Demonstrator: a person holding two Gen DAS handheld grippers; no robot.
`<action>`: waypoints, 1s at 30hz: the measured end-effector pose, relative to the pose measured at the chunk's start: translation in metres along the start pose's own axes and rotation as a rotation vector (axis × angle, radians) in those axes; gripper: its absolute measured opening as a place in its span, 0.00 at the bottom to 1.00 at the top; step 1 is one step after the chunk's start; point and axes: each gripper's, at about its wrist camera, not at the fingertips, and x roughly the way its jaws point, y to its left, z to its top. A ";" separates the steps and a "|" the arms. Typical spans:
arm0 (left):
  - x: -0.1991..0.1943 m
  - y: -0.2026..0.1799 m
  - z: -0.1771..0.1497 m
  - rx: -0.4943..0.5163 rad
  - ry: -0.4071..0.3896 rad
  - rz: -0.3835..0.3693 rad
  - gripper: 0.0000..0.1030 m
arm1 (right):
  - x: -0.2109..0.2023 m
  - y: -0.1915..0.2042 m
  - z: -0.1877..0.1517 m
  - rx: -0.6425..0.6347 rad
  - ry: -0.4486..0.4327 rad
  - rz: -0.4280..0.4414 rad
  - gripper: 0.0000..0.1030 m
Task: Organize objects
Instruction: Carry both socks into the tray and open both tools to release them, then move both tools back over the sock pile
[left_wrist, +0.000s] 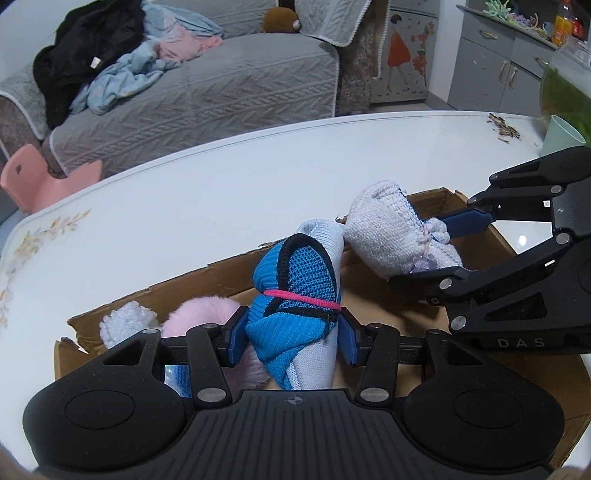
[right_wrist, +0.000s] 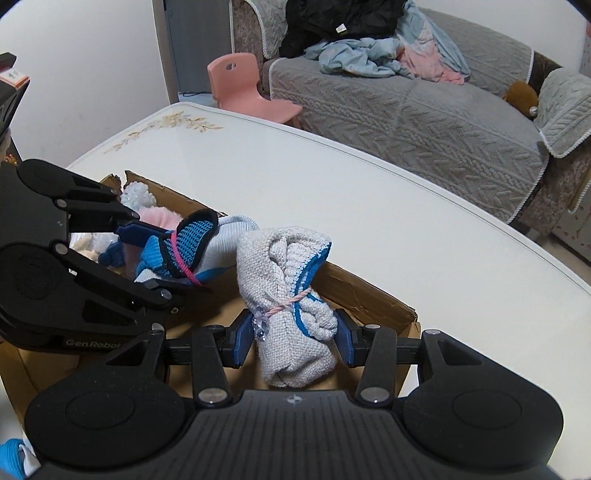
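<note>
A blue bundle (left_wrist: 295, 295), tied with a pink band, is pinched between the pads of the left gripper (left_wrist: 293, 332). A grey bundle (right_wrist: 291, 314), tied with a pink string, is pinched between the pads of the right gripper (right_wrist: 293, 332). Both grippers are clamped on their bundles, and nothing is let go yet.

Both bundles are held over the cardboard box (left_wrist: 177, 291). The blue bundle is near the middle of the box. The grey bundle is just beside it, closer to the box's far corner, and the two bundles are almost touching. At the other end of the box a pink fluffy thing (left_wrist: 199, 314) and a white fluffy thing (left_wrist: 125, 321) are already lying inside. The box is standing on the white table (left_wrist: 221, 192).

The step in hand seems to be putting both bundles down in the box. It is done well if each bundle is lowered to the box floor before the pads are opened. A free spot beside the fluffy things should be picked, so nothing is squashed. The bundles should be kept apart, so the bands are not caught on each other. The box walls look torn and soft, so they should not be bumped.
</note>
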 end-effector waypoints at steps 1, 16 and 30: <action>0.001 0.000 0.000 0.000 0.004 0.003 0.54 | 0.001 0.000 0.001 0.001 0.001 -0.001 0.41; -0.006 -0.004 -0.013 0.007 0.010 0.023 0.89 | 0.002 0.004 0.004 -0.011 -0.009 -0.015 0.46; -0.041 -0.010 -0.054 0.099 0.085 -0.003 0.93 | -0.034 0.008 0.000 0.006 -0.058 -0.036 0.49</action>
